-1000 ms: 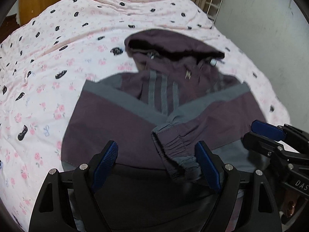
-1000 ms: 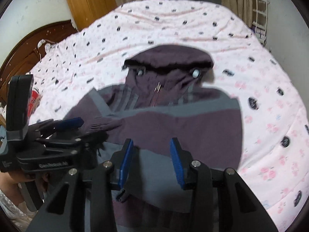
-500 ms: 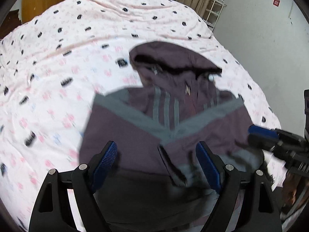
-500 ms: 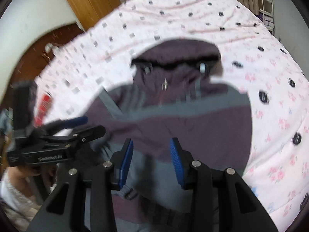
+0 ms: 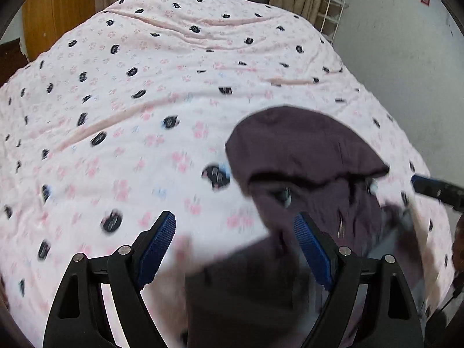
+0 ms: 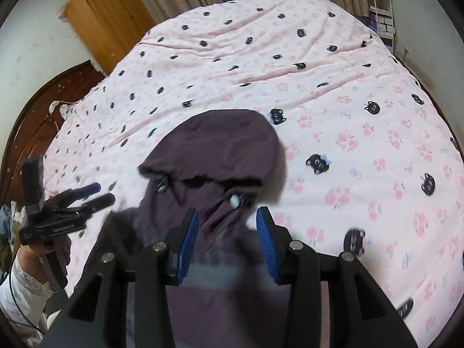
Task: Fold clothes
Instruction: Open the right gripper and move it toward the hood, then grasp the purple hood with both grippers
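A dark purple hooded jacket with grey panels lies face up on the bed, sleeves folded in. Its hood (image 5: 304, 145) sits right of centre in the left wrist view, and the hood (image 6: 220, 145) is straight ahead in the right wrist view. My left gripper (image 5: 236, 246) is open wide over the jacket's left shoulder, nothing between its blue pads. My right gripper (image 6: 228, 240) hovers open above the collar, its pads apart and empty. The jacket's body under both grippers is blurred. The left gripper (image 6: 72, 203) also appears at the left, held by a hand (image 6: 29, 261).
The pink bedspread (image 5: 145, 101) with cat faces and flowers stretches far beyond the hood. A wooden wardrobe (image 6: 107, 20) and a dark headboard (image 6: 34, 110) stand left. A white rack (image 5: 330, 20) and a wall (image 5: 406, 72) bound the right side.
Both grippers have swung forward from the folded sleeves and the jacket's middle toward the hood. Both stay open, the jacket lies where it was, and motion blur has grown.
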`<move>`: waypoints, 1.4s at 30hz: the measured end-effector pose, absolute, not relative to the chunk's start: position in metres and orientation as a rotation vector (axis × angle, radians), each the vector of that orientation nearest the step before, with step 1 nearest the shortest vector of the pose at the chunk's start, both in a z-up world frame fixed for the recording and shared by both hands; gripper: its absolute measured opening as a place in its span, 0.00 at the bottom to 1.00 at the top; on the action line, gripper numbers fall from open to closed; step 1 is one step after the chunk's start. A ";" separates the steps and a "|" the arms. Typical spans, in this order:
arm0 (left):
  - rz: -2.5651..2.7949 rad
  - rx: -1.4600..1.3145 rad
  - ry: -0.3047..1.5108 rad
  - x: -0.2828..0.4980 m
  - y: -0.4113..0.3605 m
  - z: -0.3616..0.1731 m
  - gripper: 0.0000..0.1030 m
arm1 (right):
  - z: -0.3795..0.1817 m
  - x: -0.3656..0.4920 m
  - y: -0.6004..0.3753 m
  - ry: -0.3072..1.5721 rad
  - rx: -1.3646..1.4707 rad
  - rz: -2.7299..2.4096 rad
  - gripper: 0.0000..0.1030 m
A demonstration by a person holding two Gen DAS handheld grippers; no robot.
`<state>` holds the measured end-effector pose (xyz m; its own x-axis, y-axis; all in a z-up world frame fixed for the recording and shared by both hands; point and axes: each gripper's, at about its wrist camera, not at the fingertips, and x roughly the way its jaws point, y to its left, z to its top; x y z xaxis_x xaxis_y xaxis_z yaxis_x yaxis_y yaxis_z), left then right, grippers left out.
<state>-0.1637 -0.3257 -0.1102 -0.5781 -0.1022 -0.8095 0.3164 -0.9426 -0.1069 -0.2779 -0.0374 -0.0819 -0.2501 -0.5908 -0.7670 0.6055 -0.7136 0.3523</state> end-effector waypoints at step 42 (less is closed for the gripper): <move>-2.603 1.492 0.493 -0.267 -0.390 -0.163 0.79 | -0.164 -0.417 -0.080 -0.273 1.509 -1.814 0.44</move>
<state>-0.2665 -0.3896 -0.1634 -0.5145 0.0728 -0.8544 0.2449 -0.9424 -0.2278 -0.4174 -0.0802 -0.1640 -0.0262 -0.6553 -0.7549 0.4036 -0.6978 0.5917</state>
